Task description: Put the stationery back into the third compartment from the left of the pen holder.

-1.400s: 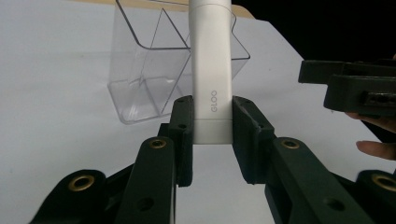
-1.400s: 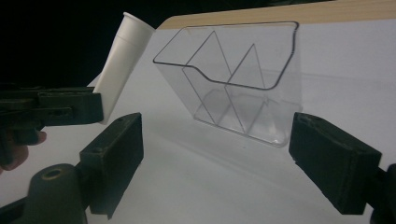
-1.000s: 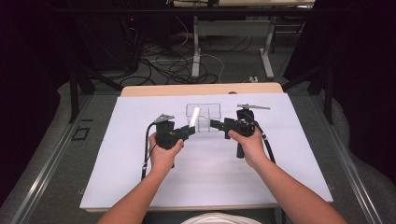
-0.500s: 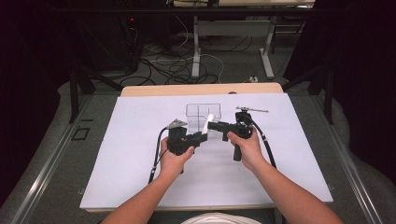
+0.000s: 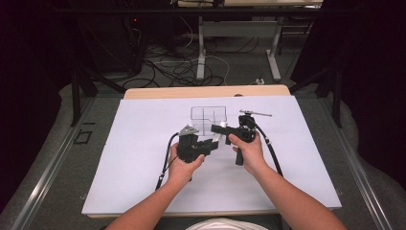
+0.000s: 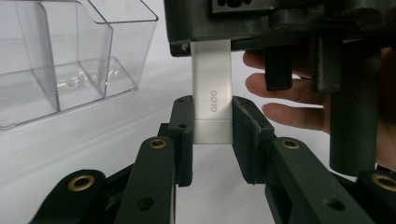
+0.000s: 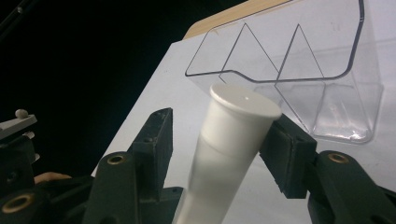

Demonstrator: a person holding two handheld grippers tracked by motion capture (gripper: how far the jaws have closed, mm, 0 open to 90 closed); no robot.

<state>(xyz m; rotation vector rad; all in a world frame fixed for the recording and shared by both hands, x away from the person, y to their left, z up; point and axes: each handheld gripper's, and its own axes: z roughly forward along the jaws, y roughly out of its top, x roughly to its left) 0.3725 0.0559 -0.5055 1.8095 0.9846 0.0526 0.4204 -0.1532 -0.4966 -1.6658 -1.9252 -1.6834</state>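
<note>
A white glue stick (image 6: pixel 212 100) marked GLOO stands between the jaws of my left gripper (image 6: pixel 212 135), whose pads press on both of its sides. In the high view the left gripper (image 5: pixel 213 143) and right gripper (image 5: pixel 218 128) meet at the stick (image 5: pixel 216 137), just in front of a clear divided box (image 5: pixel 208 114). In the right gripper view the stick's capped end (image 7: pixel 240 109) sits between the jaws of my right gripper (image 7: pixel 217 135). These jaws have just been closing. The right pad touches the cap and a gap remains at the left pad.
The clear box (image 7: pixel 327 93) has several open compartments and stands close behind the stick. A white sheet (image 5: pixel 143 143) covers the wooden table (image 5: pixel 206 91). Cables trail from both grippers toward the person. Dark floor and table legs lie beyond the far edge.
My left gripper has moved to the right with the white stick, up to the right gripper. The right gripper's jaws have narrowed around the stick's cap.
</note>
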